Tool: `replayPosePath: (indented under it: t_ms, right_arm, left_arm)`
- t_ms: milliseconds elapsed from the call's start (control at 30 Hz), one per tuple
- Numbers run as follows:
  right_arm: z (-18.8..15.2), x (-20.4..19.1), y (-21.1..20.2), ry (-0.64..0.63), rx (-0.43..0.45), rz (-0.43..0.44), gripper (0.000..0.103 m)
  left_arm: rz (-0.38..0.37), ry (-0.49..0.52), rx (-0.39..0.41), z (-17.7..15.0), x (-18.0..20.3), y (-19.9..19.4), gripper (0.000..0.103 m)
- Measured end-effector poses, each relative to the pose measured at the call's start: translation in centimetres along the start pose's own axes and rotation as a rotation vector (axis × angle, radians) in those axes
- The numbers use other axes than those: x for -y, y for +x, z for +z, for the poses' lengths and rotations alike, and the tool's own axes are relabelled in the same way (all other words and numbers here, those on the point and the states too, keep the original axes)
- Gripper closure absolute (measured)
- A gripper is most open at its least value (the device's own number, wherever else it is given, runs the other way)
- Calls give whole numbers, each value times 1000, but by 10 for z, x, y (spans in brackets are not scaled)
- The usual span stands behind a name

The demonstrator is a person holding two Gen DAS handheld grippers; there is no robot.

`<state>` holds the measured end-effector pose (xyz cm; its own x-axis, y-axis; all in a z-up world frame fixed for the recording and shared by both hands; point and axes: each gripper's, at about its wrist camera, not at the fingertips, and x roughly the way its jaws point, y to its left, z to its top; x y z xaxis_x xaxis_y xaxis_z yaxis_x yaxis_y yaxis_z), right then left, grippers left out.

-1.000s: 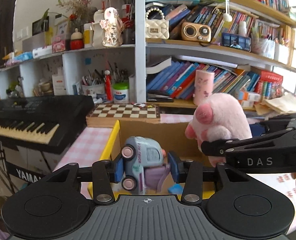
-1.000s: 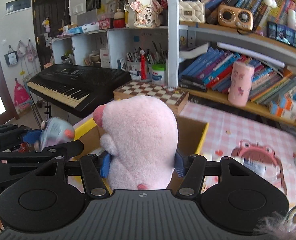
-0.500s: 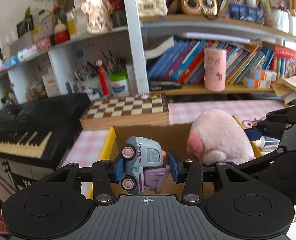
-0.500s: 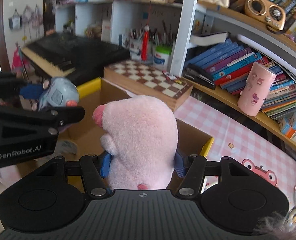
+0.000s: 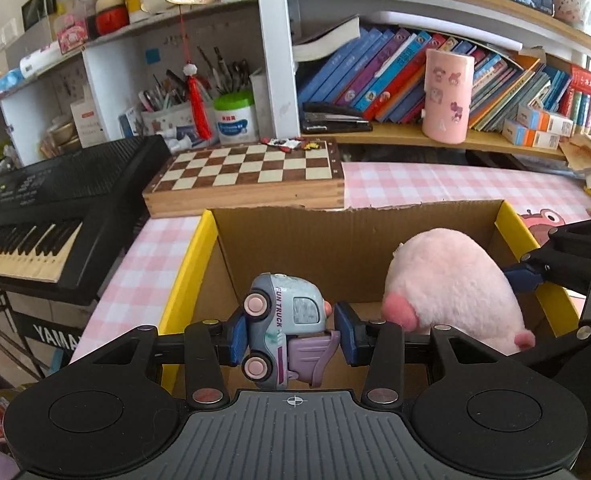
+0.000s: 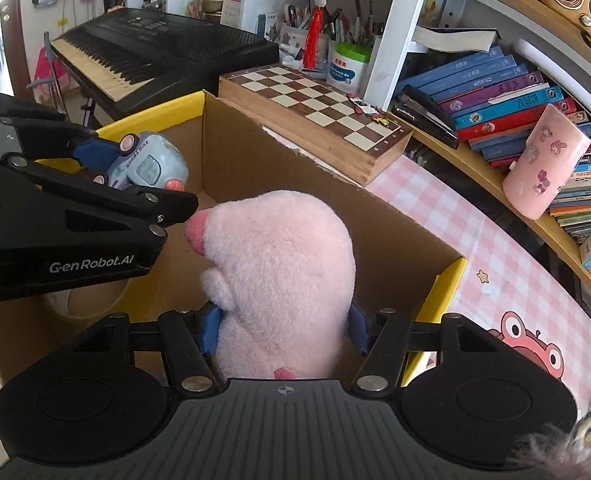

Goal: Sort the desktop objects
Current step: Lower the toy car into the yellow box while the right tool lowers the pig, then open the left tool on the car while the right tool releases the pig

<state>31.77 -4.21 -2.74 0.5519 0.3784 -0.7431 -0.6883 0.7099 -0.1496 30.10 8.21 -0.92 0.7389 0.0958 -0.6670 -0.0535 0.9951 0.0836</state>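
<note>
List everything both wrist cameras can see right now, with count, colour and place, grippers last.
toy truck: 1, pale blue and lilac, clamped over the box
plush toy: 1, pink, clamped over the box
cardboard box: 1, brown with yellow flaps, open, on the desk
chessboard: 1, brown and cream, behind the box
keyboard: 1, black, left of the desk
cup: 1, pink, on the lower shelf
books: many, mostly blue, leaning on the lower shelf
jar: 1, white with green lid, beside the pens
tablecloth: 1, pink check, on the desk
left gripper: black, blue pads, gripping the toy truck
right gripper: black, blue pads, gripping the plush toy
</note>
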Motion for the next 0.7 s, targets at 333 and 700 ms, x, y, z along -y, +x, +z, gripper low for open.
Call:
replayPosePath:
  t_ms: [333,700]
  right_arm:
    - [2,-1,-11,20,53,1,35]
    - [1,-10,-52,41,162,-26,35]
  left_arm:
    - [6,51,58,1,2,-14,31]
    - [11,18,162,3,-1,-56,30]
